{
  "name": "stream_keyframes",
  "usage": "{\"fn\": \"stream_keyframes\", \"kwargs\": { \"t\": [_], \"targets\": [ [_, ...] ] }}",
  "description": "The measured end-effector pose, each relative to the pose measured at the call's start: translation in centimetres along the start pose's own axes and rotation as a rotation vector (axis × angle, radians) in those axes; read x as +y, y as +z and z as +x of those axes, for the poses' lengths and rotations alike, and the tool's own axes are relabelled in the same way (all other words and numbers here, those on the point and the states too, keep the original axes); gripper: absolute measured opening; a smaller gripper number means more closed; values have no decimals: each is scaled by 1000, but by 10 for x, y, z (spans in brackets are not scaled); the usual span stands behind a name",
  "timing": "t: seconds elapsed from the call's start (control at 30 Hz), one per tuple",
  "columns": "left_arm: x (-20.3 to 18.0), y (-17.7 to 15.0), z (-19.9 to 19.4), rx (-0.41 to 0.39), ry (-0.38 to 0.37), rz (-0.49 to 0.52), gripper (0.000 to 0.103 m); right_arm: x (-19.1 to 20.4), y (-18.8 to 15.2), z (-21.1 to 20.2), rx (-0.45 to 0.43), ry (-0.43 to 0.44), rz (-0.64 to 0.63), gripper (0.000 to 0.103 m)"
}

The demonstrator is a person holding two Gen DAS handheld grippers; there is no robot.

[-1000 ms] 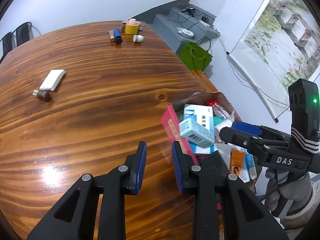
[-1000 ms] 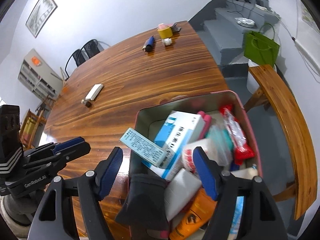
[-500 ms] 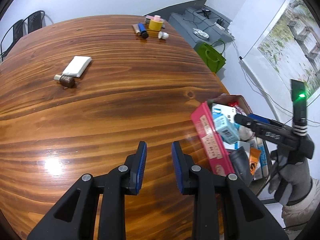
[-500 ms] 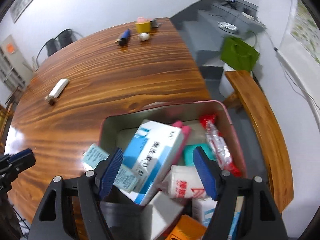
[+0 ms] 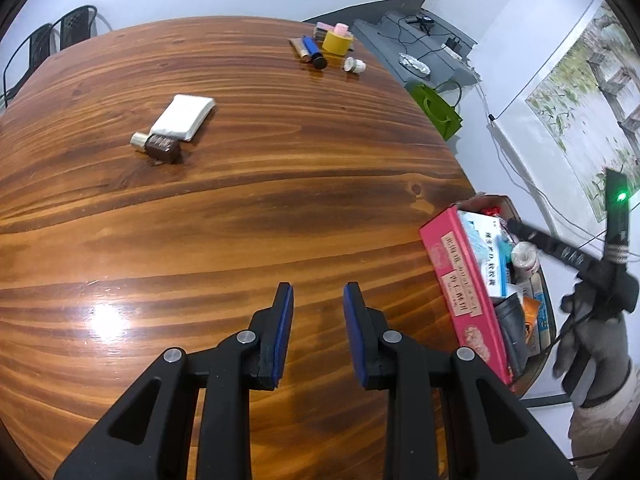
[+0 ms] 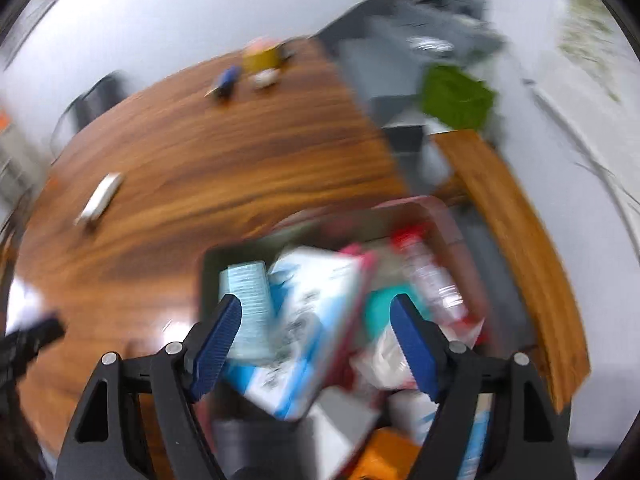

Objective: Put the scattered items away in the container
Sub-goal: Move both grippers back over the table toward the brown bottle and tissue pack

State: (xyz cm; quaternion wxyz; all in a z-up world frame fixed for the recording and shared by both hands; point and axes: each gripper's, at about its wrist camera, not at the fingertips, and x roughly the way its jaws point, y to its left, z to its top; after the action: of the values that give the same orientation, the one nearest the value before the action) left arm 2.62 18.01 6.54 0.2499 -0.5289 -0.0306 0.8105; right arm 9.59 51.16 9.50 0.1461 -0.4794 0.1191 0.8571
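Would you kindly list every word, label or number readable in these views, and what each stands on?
No text reads with certainty.
Tin, side label: large Chinese characters, too distorted to read.
Blue-white box: Chinese print, too small to read.
Orange packet: a dark mark, unreadable.
Right wrist view: all print is motion-blurred.

Pink container (image 5: 460, 280), wood-grain brown table (image 5: 240, 208), yellow tape roll (image 5: 337, 42), green bag (image 5: 438, 110)

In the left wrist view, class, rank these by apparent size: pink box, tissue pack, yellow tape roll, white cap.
1. Pink box, though nearest the camera
2. Tissue pack
3. Yellow tape roll
4. White cap
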Motion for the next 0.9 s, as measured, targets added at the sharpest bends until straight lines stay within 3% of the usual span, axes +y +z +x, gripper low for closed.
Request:
{"fn": "stream_keyframes", "kwargs": {
  "t": [0.17, 0.47, 0.6, 0.63, 0.7, 0.73, 0.9],
  "targets": [
    [27, 4, 0, 0, 17, -35, 29, 20, 1, -8, -16, 73, -2, 80],
    [86, 37, 4, -40, 86, -79, 29, 102, 1, -7, -19, 213, -103, 80],
    [105, 61, 14, -69, 114, -33, 29, 128, -2, 2, 19, 249, -122, 80],
    [109, 66, 17, -73, 120, -19, 31, 132, -3, 4, 29, 255, -125, 80],
    [117, 77, 25, -74, 127, 4, 62, 140, -7, 9, 49, 262, -140, 80],
    [121, 82, 28, -76, 124, 12, 67, 144, -10, 12, 58, 262, -146, 80],
    [131, 98, 47, -50, 121, 68, 67, 149, -15, 22, 94, 258, -130, 80]
  ]
}}
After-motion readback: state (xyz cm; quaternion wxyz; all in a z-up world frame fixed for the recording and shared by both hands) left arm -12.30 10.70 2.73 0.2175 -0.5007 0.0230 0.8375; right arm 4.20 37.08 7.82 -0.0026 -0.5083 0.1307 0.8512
